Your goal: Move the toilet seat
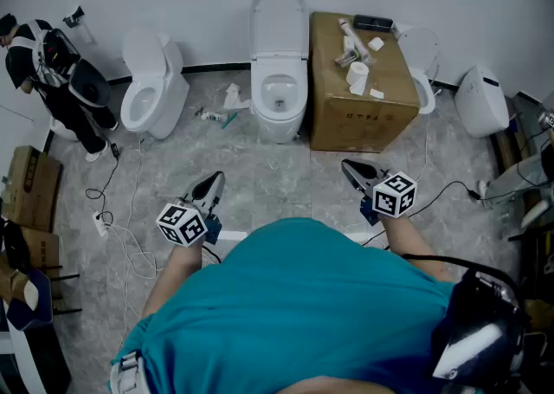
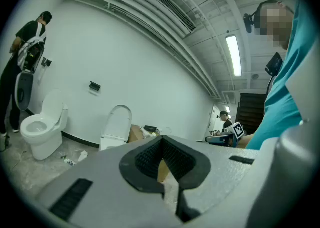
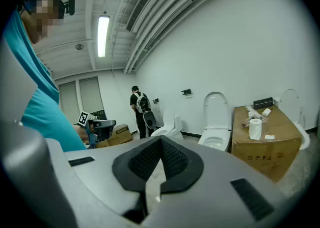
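Note:
The middle white toilet stands against the far wall with its seat and lid raised upright. It also shows in the left gripper view and the right gripper view. My left gripper hovers over the floor well short of it, jaws shut and empty. My right gripper is held level with it on the right, also shut on nothing. Both point toward the toilets.
A cardboard box with a paper roll and small items stands right of the middle toilet. Another toilet is at the left, one more behind the box. A person stands far left. Cables and scraps lie on the floor.

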Tool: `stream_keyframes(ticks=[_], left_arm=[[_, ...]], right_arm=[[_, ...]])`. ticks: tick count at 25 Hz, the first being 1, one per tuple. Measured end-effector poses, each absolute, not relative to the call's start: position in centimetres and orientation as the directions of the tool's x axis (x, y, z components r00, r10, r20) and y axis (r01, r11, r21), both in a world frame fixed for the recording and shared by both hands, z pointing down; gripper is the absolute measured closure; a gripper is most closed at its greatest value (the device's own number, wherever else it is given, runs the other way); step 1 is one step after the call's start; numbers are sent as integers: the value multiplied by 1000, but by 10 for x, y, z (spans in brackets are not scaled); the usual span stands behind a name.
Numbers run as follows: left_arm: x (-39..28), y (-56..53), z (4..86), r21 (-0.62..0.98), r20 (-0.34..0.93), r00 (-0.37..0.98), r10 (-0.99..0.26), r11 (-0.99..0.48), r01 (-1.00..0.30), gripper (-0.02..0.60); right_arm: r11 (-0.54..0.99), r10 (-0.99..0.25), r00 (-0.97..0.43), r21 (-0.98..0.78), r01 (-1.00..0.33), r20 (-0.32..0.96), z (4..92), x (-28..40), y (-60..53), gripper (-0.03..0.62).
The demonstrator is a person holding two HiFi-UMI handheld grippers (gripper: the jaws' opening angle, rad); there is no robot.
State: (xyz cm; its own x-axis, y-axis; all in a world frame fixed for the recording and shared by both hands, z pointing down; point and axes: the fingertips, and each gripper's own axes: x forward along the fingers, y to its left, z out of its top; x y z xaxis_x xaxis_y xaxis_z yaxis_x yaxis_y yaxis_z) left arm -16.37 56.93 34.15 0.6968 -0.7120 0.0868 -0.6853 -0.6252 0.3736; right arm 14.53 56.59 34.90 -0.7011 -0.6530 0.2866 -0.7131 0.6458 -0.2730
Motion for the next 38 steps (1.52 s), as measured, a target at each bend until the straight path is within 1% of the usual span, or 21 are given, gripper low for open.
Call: stream_keyframes(ticks=[11,18,25,32,38], left_arm=[[-161,560,340,373,91,717,-691,-644,-668,578],[-143,554,341,372,89,722,-687,-649,-664,578],[-94,560,335,376,68,718,-693,-648,-662,578],[-34,568,343,407,80,707,-703,-624,-667,578],[-22,566,350,425,96,700,-708,-606,-672,578]], right_arm=[[629,-672,-684,-269,-730,285,349,147,567,595],[593,-702,-671,-327,-736,239,346,170,564,595],[621,-683,-688,-301,-723,244,340,212,574,595],[637,-654,-710,-317,-703,262,349,265,575,595],[653,-616,-737,-342,-675,278,363,268,564,595]])
